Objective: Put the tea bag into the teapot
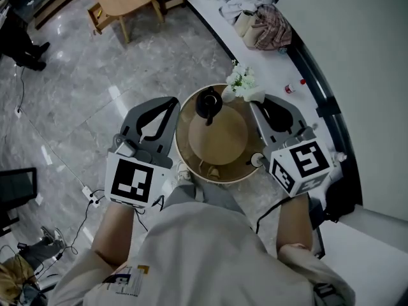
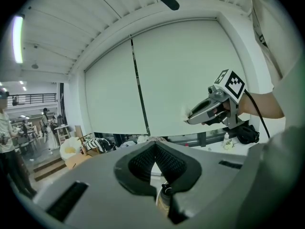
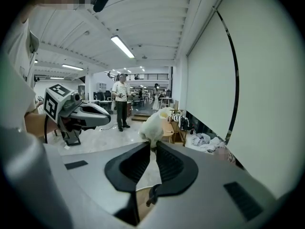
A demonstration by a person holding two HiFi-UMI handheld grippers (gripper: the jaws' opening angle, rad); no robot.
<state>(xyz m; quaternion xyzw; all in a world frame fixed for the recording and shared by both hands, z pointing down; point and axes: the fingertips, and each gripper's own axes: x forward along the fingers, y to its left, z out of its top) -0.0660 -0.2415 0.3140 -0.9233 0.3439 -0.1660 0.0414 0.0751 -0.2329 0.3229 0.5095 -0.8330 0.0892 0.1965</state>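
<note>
While beside ledge [image 1: 275, 69], teapot [image 1: 208, 104] on table [image 1: 220, 140]

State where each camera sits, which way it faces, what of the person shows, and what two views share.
Head view: on the head, facing steeply down at the round table and teapot; forearms, chest, left tool and right tool show.
Left gripper view: on the left tool, facing the window blind; right tool and its forearm show.
Right gripper view: on the right tool, facing the room; left tool shows.
Each gripper view shows the other tool.
</note>
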